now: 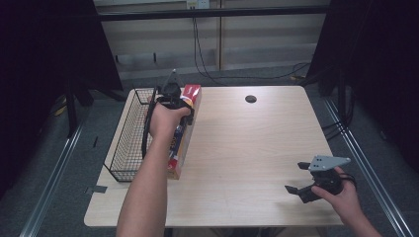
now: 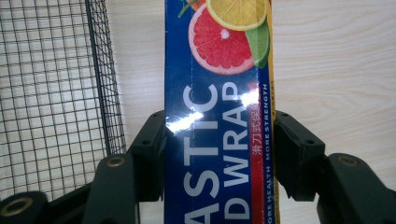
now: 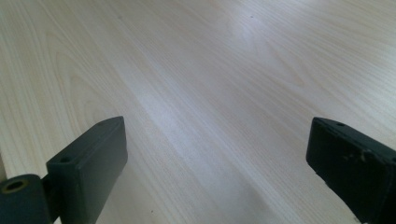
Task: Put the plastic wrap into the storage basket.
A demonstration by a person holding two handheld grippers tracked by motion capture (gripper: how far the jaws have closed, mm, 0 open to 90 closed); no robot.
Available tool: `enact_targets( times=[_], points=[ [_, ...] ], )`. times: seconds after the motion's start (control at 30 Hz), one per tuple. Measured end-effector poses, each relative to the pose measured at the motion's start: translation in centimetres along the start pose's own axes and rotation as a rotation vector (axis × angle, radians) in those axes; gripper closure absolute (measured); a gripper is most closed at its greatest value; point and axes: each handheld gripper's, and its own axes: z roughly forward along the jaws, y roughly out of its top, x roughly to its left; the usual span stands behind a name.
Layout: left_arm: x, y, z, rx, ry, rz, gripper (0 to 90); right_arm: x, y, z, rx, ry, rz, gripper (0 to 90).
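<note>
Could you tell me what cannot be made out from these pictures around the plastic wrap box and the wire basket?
- Plastic wrap box: its wording is cut off by the left gripper view's bottom edge; in the high view the hand and left gripper cover its middle.
- Wire basket: contents unclear in the high view, mesh too fine and dark.
- Whether the box rests on the table or is lifted: cannot tell.

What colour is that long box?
Mostly blue, with white lettering and citrus pictures on the plastic wrap box, clearest in the left gripper view.
</note>
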Motion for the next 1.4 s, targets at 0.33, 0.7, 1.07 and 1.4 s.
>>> enact_targets(
  times=[0.33,0.7,1.07,1.4],
  points=[
    [1.0,-0.2,-0.4,-0.002,0.009,-0.014,43.9,0.1,0.0,0.1,0.0,0.004,-0.001,5.5],
    [2.0,-0.4,-1.1,-0.004,0.014,-0.029,43.9,0.1,0.0,0.2,0.004,0.004,-0.004,5.5],
    [2.8,-0.6,-1.6,-0.009,0.02,-0.052,43.9,0.1,0.0,0.2,0.005,0.001,-0.007,5.5],
    [3.6,-0.7,-2.1,-0.019,0.03,-0.061,43.9,0.1,0.0,0.2,0.006,0.001,-0.006,5.5]
  ],
)
